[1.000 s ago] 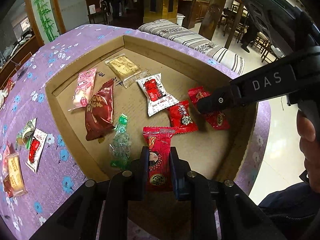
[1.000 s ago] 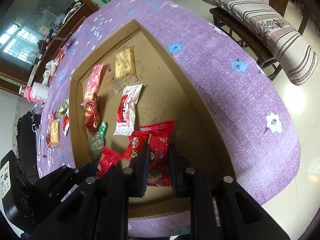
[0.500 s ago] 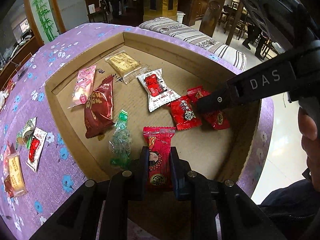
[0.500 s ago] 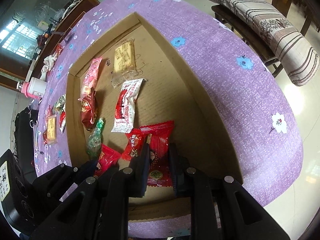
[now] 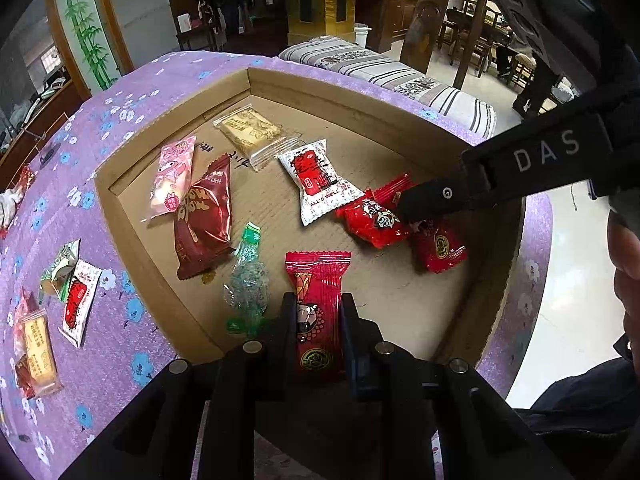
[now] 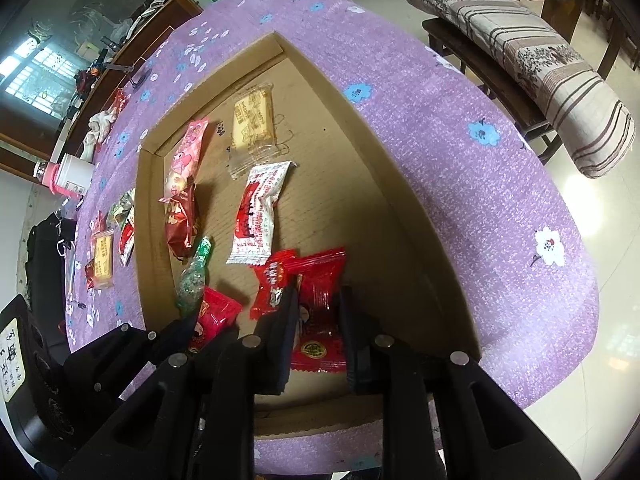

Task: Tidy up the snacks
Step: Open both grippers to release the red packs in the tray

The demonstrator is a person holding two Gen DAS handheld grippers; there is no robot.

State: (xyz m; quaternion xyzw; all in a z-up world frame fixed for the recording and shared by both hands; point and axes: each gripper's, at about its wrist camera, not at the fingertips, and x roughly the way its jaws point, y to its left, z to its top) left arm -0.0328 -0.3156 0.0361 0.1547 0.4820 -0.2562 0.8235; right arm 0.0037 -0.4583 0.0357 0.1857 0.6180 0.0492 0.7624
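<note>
A shallow cardboard tray (image 5: pixel 372 104) on a purple flowered tablecloth holds several wrapped snacks. My left gripper (image 5: pixel 316 312) is shut on a red snack packet (image 5: pixel 318 292) and holds it over the tray's near side. My right gripper (image 6: pixel 318 300) is shut on another red snack packet (image 6: pixel 322 300) low in the tray's near right corner; it shows in the left wrist view (image 5: pixel 416 208) beside a small red packet (image 5: pixel 372 220). A white-and-red packet (image 5: pixel 316 180), a dark red packet (image 5: pixel 204 216), a pink packet (image 5: pixel 172 176), a biscuit pack (image 5: pixel 250 132) and a green candy (image 5: pixel 248 280) lie in the tray.
More snacks (image 5: pixel 76 292) lie on the cloth left of the tray, also in the right wrist view (image 6: pixel 104 252). A pink-and-white cup (image 6: pixel 68 176) stands further left. A striped bench cushion (image 6: pixel 520 52) lies beyond the table edge. The left gripper's body (image 6: pixel 120 356) is close at the right gripper's left.
Both grippers keep their packets. The right gripper has sunk slightly lower into the tray beside the small red packet; the left view has shifted only slightly.
</note>
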